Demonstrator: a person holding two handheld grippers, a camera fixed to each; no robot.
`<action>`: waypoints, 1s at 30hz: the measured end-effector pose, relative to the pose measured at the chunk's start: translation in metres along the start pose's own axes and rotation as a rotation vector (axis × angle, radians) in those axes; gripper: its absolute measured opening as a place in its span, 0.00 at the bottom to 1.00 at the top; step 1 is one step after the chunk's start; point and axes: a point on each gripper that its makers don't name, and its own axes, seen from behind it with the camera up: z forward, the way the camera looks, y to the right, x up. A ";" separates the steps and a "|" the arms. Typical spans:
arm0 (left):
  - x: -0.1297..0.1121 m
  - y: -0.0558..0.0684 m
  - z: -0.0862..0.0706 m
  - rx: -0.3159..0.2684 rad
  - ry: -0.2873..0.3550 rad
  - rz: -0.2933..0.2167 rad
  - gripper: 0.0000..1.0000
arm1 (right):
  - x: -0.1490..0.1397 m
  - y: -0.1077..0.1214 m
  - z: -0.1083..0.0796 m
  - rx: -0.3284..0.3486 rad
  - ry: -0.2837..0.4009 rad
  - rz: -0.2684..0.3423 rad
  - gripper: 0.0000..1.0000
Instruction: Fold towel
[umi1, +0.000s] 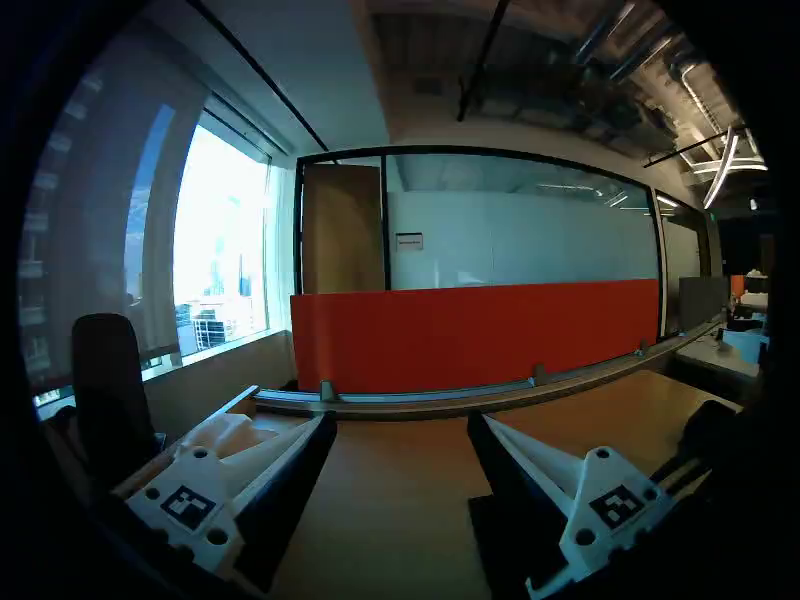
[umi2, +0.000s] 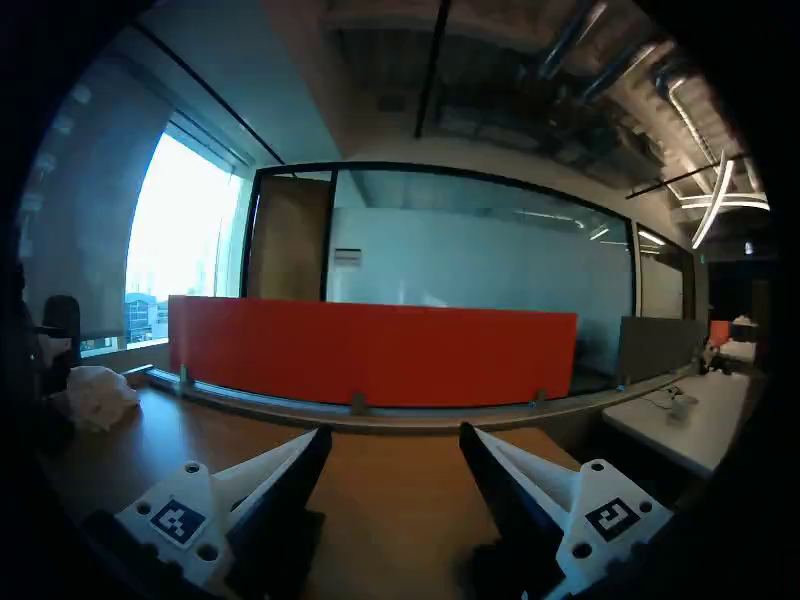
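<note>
A crumpled white towel (umi2: 95, 395) lies at the far left of the wooden desk (umi2: 400, 500) in the right gripper view. In the left gripper view a white bunched cloth, apparently the same towel (umi1: 225, 432), shows just behind the left finger. My left gripper (umi1: 402, 420) hovers over the desk (umi1: 400, 490), open, with nothing between its fingers. My right gripper (umi2: 393, 432) is also open and holds nothing, well to the right of the towel. Both point toward the desk's far edge.
A red divider panel (umi1: 470, 335) on a metal rail closes off the back of the desk. A dark office chair (umi1: 105, 390) stands at the left by the window. A white neighbouring desk (umi2: 690, 420) sits to the right. A dark shape (umi1: 710, 430) lies at the desk's right edge.
</note>
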 end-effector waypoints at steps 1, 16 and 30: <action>0.001 0.000 0.000 0.000 -0.002 0.000 0.97 | 0.002 0.000 0.000 0.002 -0.008 0.002 0.99; 0.000 0.013 -0.002 -0.079 -0.108 0.003 0.97 | 0.026 -0.004 -0.003 0.054 -0.083 -0.017 0.99; -0.025 0.045 -0.013 -0.263 -0.238 0.043 0.97 | -0.006 -0.062 -0.019 0.318 -0.253 -0.146 0.99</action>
